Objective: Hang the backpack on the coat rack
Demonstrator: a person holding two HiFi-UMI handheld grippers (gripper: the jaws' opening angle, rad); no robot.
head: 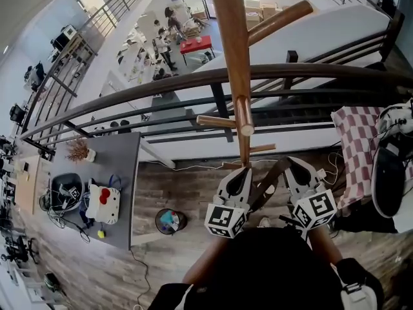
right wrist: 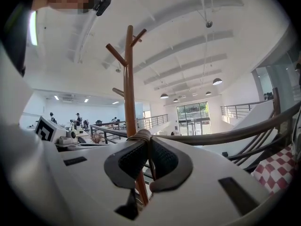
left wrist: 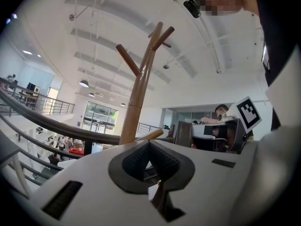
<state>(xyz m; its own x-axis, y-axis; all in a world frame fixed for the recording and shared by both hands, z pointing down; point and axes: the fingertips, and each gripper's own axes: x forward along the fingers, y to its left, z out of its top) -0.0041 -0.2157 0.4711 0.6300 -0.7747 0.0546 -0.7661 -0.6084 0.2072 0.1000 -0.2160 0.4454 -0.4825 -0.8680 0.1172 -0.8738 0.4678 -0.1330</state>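
The wooden coat rack (head: pixel 231 44) stands straight ahead, its short pegs (head: pixel 219 121) just above both grippers. My right gripper (head: pixel 292 163) is shut on a brown backpack strap (head: pixel 268 185), which runs down between the grippers to a black bulk (head: pixel 271 263), apparently the backpack. In the right gripper view the strap (right wrist: pixel 139 136) bunches over the closed pads (right wrist: pixel 148 147), with the pole (right wrist: pixel 129 88) close behind. My left gripper (head: pixel 242 171) is level with it, left of the strap. Its pads (left wrist: pixel 149 147) meet with nothing visible between them; the rack (left wrist: pixel 136 93) rises beyond.
A dark metal railing (head: pixel 193 79) runs behind the rack, with a lower floor beyond it. At left, a grey table (head: pixel 97 166) holds a white cat-shaped bag (head: pixel 103 203). A round bin (head: pixel 170 221) stands beside it. A red checked cloth (head: pixel 358 147) lies at right.
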